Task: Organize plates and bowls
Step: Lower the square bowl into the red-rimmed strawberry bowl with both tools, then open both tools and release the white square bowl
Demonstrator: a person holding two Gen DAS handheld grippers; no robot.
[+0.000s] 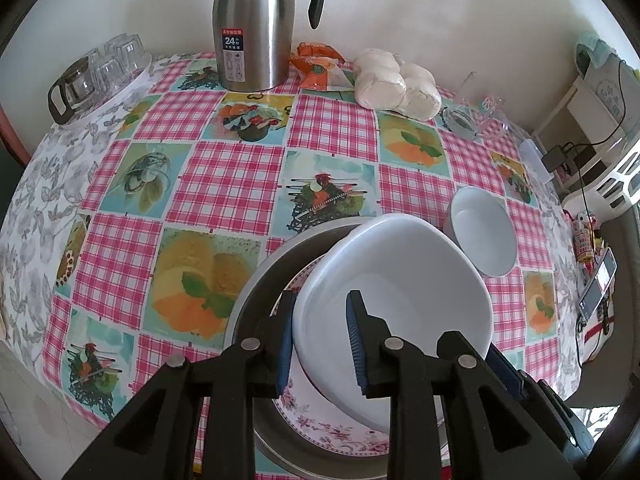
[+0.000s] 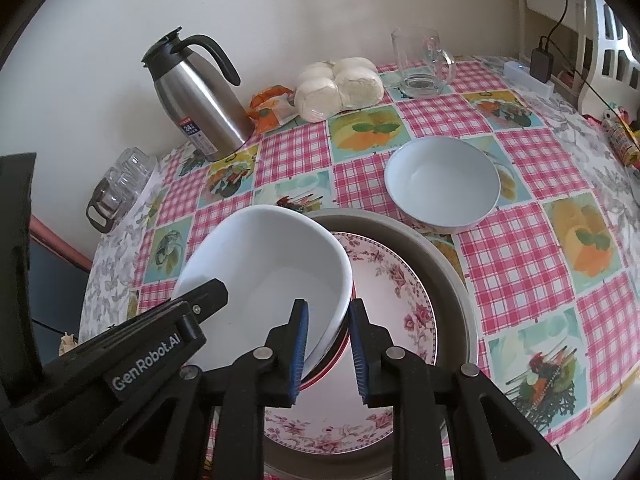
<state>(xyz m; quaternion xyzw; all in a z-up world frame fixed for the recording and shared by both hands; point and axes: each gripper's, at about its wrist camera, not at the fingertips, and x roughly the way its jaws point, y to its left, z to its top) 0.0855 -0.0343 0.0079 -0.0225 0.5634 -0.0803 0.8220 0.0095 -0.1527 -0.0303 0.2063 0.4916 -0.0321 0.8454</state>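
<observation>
Both grippers grasp the same white bowl (image 1: 394, 320) at lower centre of each view: the left gripper (image 1: 320, 344) pinches one side of its rim between blue pads, and the right gripper (image 2: 329, 354) pinches the opposite side. Tilted, the bowl sits over a flowered plate (image 2: 400, 308) that lies inside a grey pan (image 2: 444, 264). A second white bowl (image 2: 442, 182) stands apart on the checked tablecloth (image 1: 224, 184), right of centre. At the top edge stand a steel jug (image 1: 254, 24), bagged buns (image 2: 340, 88) and a glass mug (image 2: 420, 62).
</observation>
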